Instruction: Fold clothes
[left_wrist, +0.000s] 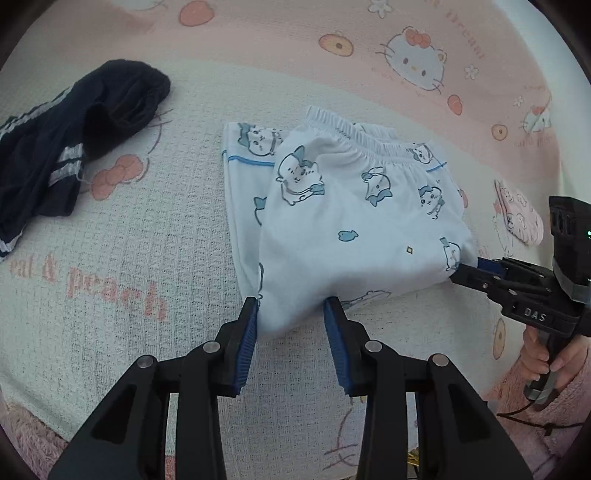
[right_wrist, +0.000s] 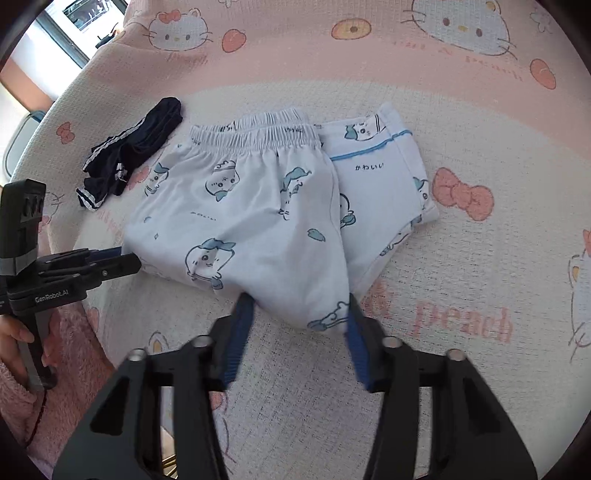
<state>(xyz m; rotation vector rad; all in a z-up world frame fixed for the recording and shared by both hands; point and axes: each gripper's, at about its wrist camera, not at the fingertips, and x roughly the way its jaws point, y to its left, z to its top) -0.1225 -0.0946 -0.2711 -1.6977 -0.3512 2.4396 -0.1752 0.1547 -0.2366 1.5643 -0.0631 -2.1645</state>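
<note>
Left wrist | pink cartoon blanket (left_wrist: 110, 240) | both jaws clamp white shorts (left_wrist: 351, 221)

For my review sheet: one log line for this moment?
stage: mid-fold | left gripper: gripping white shorts | right gripper: gripping same | navy garment: aside

Soft matt cotton on the pale printed pyjama trousers (right_wrist: 251, 206), gathered elastic at the waistband. Coarse waffle-weave cloth across the pink-and-cream blanket (left_wrist: 122, 240) — rough, dull. Darker, smoother knit on the navy striped garment (left_wrist: 55, 155), far left. Matt black plastic on the left gripper (left_wrist: 291, 321) — ribbed blue rubber pads, shiny metal pins.
</note>
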